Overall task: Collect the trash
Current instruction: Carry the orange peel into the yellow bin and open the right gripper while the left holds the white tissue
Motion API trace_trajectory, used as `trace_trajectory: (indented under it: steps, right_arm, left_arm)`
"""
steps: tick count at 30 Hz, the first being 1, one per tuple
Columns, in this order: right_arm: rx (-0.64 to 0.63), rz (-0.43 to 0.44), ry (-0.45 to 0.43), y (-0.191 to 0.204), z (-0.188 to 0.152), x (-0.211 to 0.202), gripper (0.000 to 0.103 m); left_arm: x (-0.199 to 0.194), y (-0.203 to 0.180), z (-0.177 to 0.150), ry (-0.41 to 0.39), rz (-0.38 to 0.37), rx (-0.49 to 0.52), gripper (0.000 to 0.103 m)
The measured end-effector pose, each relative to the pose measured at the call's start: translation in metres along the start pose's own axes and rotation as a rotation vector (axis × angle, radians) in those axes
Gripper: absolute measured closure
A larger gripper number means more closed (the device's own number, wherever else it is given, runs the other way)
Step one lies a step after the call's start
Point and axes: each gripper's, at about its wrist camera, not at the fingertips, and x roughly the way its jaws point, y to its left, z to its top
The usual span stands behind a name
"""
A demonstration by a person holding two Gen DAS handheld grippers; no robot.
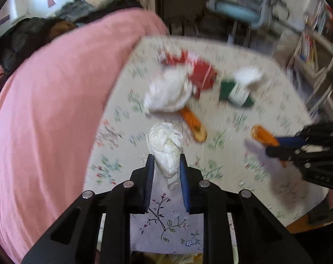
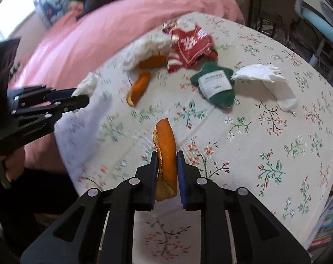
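My left gripper (image 1: pixel 165 160) is shut on a crumpled white tissue (image 1: pixel 166 145), held just above the floral tablecloth (image 1: pixel 232 123). In the right wrist view the left gripper (image 2: pixel 82 98) enters from the left with the tissue (image 2: pixel 87 85) at its tips. My right gripper (image 2: pixel 166 154) is shut on a curled orange peel (image 2: pixel 166 140), which stands upright between the pads. On the cloth lie another orange peel (image 2: pixel 139 88), a large white tissue (image 2: pixel 144 48) over a third peel, a red wrapper (image 2: pixel 188 46), a green packet (image 2: pixel 217 85) and a flat white tissue (image 2: pixel 267 77).
A pink bedcover (image 1: pixel 45 110) runs along the table's left edge, with dark clothes piled behind it. A light blue chair (image 1: pixel 237 11) stands beyond the far edge. Bookshelves (image 1: pixel 314 44) line the right side. The table's near right corner (image 2: pixel 276 176) drops off toward stacked books.
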Motion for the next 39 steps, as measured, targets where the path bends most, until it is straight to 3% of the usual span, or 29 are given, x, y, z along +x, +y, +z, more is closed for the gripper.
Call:
trace_trajectory:
  steps: [4, 14, 20, 29, 34, 39]
  right_arm:
    - [0.023, 0.029, -0.061, 0.016, -0.006, -0.024, 0.087]
    - [0.033, 0.132, -0.162, 0.073, -0.045, -0.069, 0.087]
    - [0.021, 0.187, -0.128, 0.105, -0.078, -0.064, 0.087]
    - [-0.038, 0.204, 0.023, 0.152, -0.119, -0.029, 0.086]
    - [0.012, 0.181, 0.005, 0.145, -0.122, -0.033, 0.070]
    - [0.089, 0.161, -0.073, 0.122, -0.114, -0.047, 0.064]
  left_arm:
    - [-0.033, 0.011, -0.005, -0.099, -0.036, -0.063, 0.080]
    - [-0.060, 0.017, -0.029, -0.151, -0.063, -0.095, 0.080]
    - [-0.063, 0.011, -0.042, -0.142, -0.059, -0.076, 0.080]
    - [-0.067, 0.008, -0.052, -0.136, -0.060, -0.065, 0.080]
    - [-0.069, 0.009, -0.055, -0.137, -0.064, -0.066, 0.080]
    - [-0.068, 0.003, -0.058, -0.130, -0.057, -0.047, 0.080]
